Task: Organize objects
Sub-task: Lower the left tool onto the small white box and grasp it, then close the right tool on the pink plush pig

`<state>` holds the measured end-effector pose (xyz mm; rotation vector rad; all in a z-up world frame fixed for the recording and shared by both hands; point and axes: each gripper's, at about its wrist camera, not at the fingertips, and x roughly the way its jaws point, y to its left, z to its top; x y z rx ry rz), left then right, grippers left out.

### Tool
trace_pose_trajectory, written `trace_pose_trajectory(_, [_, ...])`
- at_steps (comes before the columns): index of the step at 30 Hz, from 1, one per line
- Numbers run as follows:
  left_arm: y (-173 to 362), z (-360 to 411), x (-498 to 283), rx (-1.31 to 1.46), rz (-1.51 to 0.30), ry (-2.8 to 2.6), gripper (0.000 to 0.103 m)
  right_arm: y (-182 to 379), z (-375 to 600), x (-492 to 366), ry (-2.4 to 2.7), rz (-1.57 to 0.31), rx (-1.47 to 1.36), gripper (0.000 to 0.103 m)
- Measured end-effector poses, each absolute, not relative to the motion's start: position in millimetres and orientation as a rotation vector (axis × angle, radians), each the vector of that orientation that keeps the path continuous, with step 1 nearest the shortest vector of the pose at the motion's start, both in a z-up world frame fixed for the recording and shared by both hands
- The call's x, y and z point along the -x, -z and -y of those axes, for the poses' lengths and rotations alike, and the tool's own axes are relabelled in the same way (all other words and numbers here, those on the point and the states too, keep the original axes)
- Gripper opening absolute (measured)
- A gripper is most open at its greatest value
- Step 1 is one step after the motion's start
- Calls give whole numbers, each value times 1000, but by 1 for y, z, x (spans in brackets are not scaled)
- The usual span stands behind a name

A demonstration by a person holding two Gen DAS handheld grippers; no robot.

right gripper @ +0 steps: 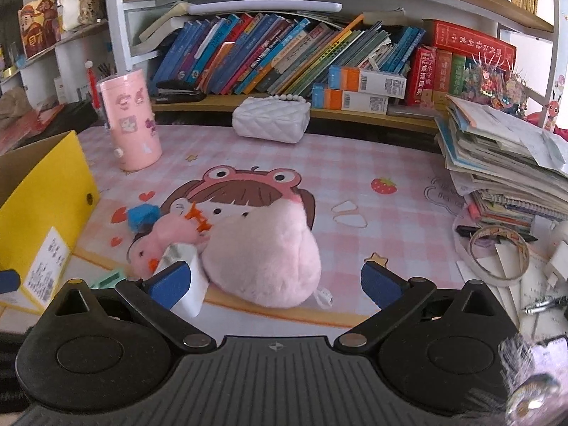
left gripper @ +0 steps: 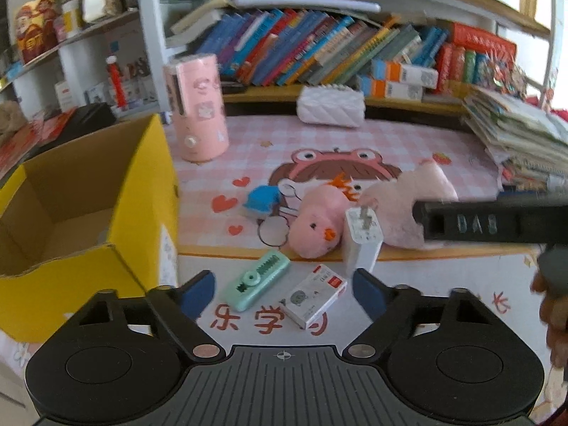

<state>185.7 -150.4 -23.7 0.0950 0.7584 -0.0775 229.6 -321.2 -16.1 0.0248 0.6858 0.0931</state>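
The left tool (left gripper: pixel 284 289) stands with its blue-padded jaws apart and nothing pressed between them; below the gap, on the desk (left gripper: pixel 443 273), lie a mint-green flat plastic case (left gripper: pixel 258 280) and a small white printed carton with a red corner (left gripper: pixel 312 295), side by side and close together. Just beyond them a white plug-in charger block (left gripper: pixel 362 238) stands on end, prongs up, against a pink plush chick with an orange beak (left gripper: pixel 317 225).

The right tool (right gripper: pixel 273 284) is likewise open, gripping nothing. The plush chick's round pink body (right gripper: pixel 262 259) sits between its jaws; whether either pad touches it cannot be told. The left-hand pad sits in front of the charger block (right gripper: pixel 190 291).

Beyond the plush lies a small blue object (left gripper: pixel 262 198) on the pink checked cartoon desk mat (right gripper: pixel 372 163). To the left stands an open yellow cardboard box (left gripper: pixel 81 213). Further back are a tall pink cylindrical canister with stickers (right gripper: pixel 129 122) and a white quilted pouch with a bead handle (right gripper: pixel 271 119). A leaning pile of workbooks (right gripper: pixel 504 163) and a roll of tape (right gripper: pixel 498 254) occupy the right side. Rows of books (right gripper: pixel 284 56) fill the shelf behind.
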Motion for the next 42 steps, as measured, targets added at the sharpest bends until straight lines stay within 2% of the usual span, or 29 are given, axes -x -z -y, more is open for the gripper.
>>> trace_pose_trajectory(3, [36, 155, -194, -97, -824, 106, 61, 18, 323, -240, -90, -691, -33, 103])
trace_pose_trajectory(5, [43, 157, -201, -92, -855, 121, 55, 19, 323, -243, -92, -691, -30, 103])
trace_pose_trajectory(13, [63, 168, -226, -133, -898, 144, 55, 24, 321, -253, -102, -703, -12, 103])
trace_pose_trajectory(19, [68, 172, -233, -138, -912, 179, 40, 30, 321, -263, -110, -718, 0, 103])
trace_pose_trajectory(21, [68, 172, -233, -130, -914, 198, 30, 32, 320, -266, -112, -723, 0, 103])
trace_pose_trajectory(30, [63, 165, -232, -43, -939, 236, 28, 46, 318, -283, -144, -770, -13, 101])
trace_pose_trajectory(33, [56, 163, -227, -21, -920, 263, 28, 46, 318, -282, -157, -773, -22, 92])
trace_pose_trajectory(34, [54, 162, -226, -12, -911, 270, 28, 45, 317, -281, -171, -768, -30, 78])
trace_pose_trajectory(37, [45, 158, -222, -2, -885, 274, 28, 41, 317, -277, -160, -755, -35, 67])
trace_pose_trajectory(39, [39, 154, -219, 12, -866, 270, 28, 36, 319, -272, -138, -741, -43, 63])
trace_pose_trajectory(42, [29, 147, -214, 36, -837, 266, 28, 25, 326, -262, -87, -707, -49, 62])
